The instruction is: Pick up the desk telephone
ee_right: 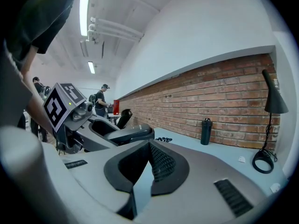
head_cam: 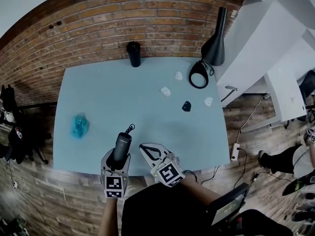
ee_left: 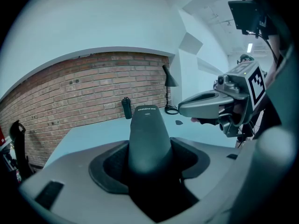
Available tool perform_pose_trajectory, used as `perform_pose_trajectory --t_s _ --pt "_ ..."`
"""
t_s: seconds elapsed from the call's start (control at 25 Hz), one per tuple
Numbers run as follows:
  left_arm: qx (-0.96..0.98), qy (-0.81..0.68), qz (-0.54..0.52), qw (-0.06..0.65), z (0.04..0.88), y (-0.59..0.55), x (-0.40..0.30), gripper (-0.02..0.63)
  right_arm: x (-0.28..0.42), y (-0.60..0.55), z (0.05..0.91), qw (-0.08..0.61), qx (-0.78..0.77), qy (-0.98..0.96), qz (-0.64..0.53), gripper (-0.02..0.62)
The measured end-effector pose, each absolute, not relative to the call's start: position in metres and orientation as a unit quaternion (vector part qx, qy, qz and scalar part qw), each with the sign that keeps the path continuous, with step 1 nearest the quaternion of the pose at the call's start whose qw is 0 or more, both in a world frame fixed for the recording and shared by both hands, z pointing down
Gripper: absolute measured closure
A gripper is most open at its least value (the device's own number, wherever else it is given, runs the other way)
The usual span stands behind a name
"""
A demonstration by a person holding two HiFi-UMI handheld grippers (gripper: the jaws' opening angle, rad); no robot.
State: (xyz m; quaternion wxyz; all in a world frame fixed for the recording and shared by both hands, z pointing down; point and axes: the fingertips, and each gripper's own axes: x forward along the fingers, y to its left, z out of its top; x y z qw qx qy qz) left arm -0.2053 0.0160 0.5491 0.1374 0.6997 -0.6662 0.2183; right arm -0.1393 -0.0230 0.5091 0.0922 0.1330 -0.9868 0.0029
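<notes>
A black telephone handset [head_cam: 123, 142] sticks forward out of my left gripper [head_cam: 117, 157], whose jaws are shut on its lower part above the near edge of the pale blue table [head_cam: 147, 117]. A short curl of cord shows at its far tip. In the left gripper view the handset [ee_left: 148, 134] rises between the dark pads [ee_left: 108, 168]. My right gripper [head_cam: 146, 149] hovers just to its right, tips together and empty; the right gripper view shows its jaws [ee_right: 148, 146] meeting with nothing held. No telephone base is visible.
At the table's far edge stand a black bottle [head_cam: 133, 53] and a black lamp [head_cam: 215, 43] with a round base [head_cam: 199, 75]. Small white pieces [head_cam: 166, 90] and a small black piece [head_cam: 186, 105] lie right of centre. A blue crumpled thing [head_cam: 79, 126] lies left.
</notes>
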Motion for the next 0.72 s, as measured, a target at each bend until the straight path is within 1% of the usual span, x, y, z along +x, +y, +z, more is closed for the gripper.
perform_pose_trajectory --t_s 0.44,0.72 --pt "0.710 -0.652 0.224 0.144 0.551 0.022 -0.197 0.311 -0.136 -0.019 0.510 0.092 0.137 -0.986 -0.002 0.581" --pt "0.711 -0.651 0.215 0.156 0.554 0.024 -0.194 0.311 -0.126 -0.030 0.513 0.092 0.167 -0.982 0.000 0.581"
